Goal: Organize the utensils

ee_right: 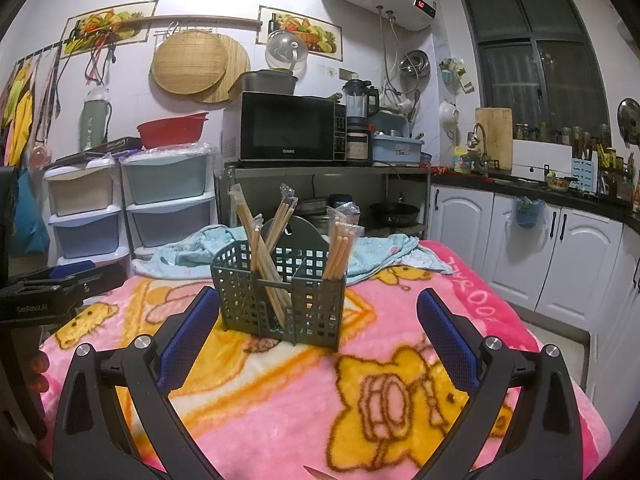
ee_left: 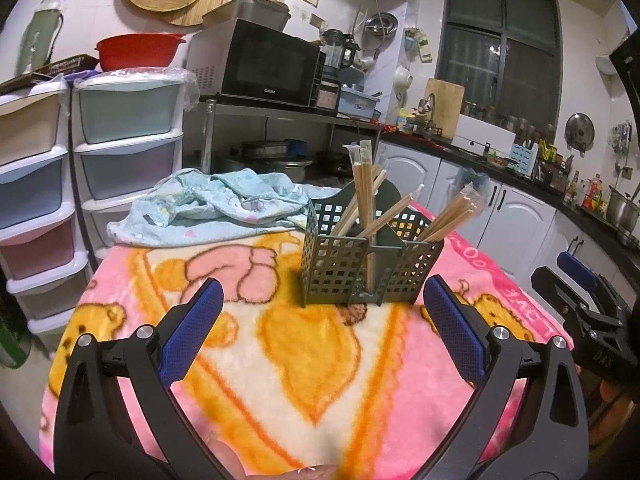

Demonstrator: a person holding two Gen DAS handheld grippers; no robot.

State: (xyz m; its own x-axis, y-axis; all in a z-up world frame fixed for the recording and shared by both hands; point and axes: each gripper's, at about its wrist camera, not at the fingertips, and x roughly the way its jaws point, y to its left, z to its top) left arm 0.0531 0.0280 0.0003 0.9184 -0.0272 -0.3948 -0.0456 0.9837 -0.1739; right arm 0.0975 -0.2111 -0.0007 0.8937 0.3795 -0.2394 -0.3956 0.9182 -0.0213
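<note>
In the left wrist view, the left gripper (ee_left: 320,312) hovers over a pink cartoon blanket (ee_left: 280,360) with its blue-padded fingers (ee_left: 192,332) spread wide and nothing between them. A green perforated utensil caddy (ee_left: 360,268) stands upright on the blanket at about 12 o'clock from the fingertips, just beyond them and slightly nearer the right finger, apart from both. Wrapped wooden chopsticks (ee_left: 362,184) stick up from its compartments: one bundle near upright in the middle, others leaning toward 1 and 2 o'clock on the right side. A crumpled light blue cloth (ee_left: 216,208) lies behind the caddy toward 11 o'clock. The right gripper (ee_left: 584,292) shows at the 3 o'clock edge; from here its jaw gap cannot be judged. In the right wrist view, the right gripper (ee_right: 316,312) likewise has its fingers (ee_right: 448,340) set wide and empty above the blanket (ee_right: 380,380). The caddy (ee_right: 280,300) sits between 11 and 12 o'clock of the fingertips, close by the left finger's tip, though contact cannot be made out. Chopsticks (ee_right: 340,244) rise from the right compartment, and more lean crosswise in the left. The cloth (ee_right: 384,256) lies behind it. The left gripper (ee_right: 60,284) enters at 9 o'clock.
</note>
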